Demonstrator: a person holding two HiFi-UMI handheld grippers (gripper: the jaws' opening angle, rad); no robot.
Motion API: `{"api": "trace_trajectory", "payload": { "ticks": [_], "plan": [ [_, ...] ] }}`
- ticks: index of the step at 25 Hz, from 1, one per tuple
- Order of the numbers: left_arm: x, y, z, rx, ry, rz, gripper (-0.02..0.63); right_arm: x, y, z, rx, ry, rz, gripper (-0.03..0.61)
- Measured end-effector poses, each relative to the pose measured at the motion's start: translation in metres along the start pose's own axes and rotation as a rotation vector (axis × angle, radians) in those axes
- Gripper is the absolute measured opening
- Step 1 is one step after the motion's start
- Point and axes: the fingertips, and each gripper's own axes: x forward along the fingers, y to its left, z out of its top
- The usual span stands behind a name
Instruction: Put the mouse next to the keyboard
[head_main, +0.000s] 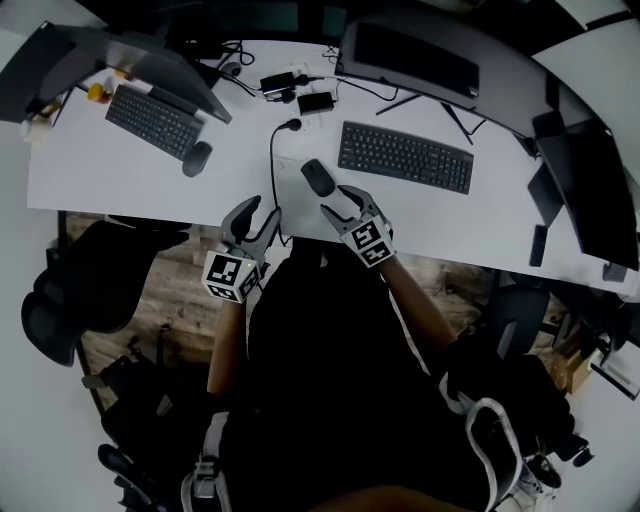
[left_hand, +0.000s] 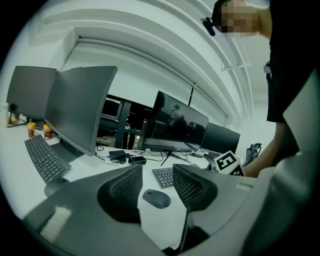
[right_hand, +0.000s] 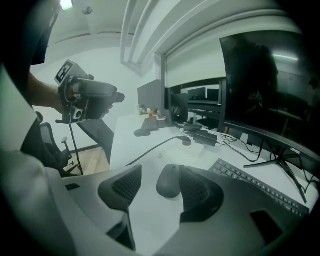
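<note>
My left tool (head_main: 257, 218) hangs over the near edge of the tabletop (head_main: 120, 180) with its jaws standing wide and nothing between them. My right tool (head_main: 340, 205) sits just beside it, a little further in from that edge, its jaws also wide apart and pressing on nothing. The mouse (head_main: 318, 178) lies on the tabletop right at the tips of my right tool; in the right gripper view one jaw hides part of it, and I cannot tell whether that jaw touches it. A dark cable (head_main: 272, 170) runs from the near edge past the left side of the mouse towards the middle of the tabletop. Further in, towards the right edge, lies the keyboard (head_main: 405, 156), with the mouse off its left end and apart from it. Towards the far left corner lie a second keyboard (head_main: 153, 120) and another mouse (head_main: 197, 158) just beside it. Along the far edge stand the monitors (head_main: 415, 60).
</note>
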Motion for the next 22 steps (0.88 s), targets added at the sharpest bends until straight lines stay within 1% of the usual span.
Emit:
{"api": "trace_trajectory", "payload": {
  "ticks": [5,15,19,22],
  "plan": [
    [0.004,0.008,0.002,0.014,0.013,-0.023,0.170,0.017,-0.003,-0.001,0.042,-0.004,-0.017,0.250],
    [0.014,0.024,-0.011,0.023,0.079,-0.055,0.167,0.054,-0.022,-0.017,0.107,0.024,-0.075,0.272],
    [0.016,0.029,-0.014,0.019,0.095,-0.057,0.167,0.068,-0.025,-0.023,0.110,0.041,-0.098,0.281],
    [0.016,0.031,-0.012,0.019,0.095,-0.063,0.167,0.077,-0.027,-0.026,0.094,0.058,-0.135,0.281]
  ]
}}
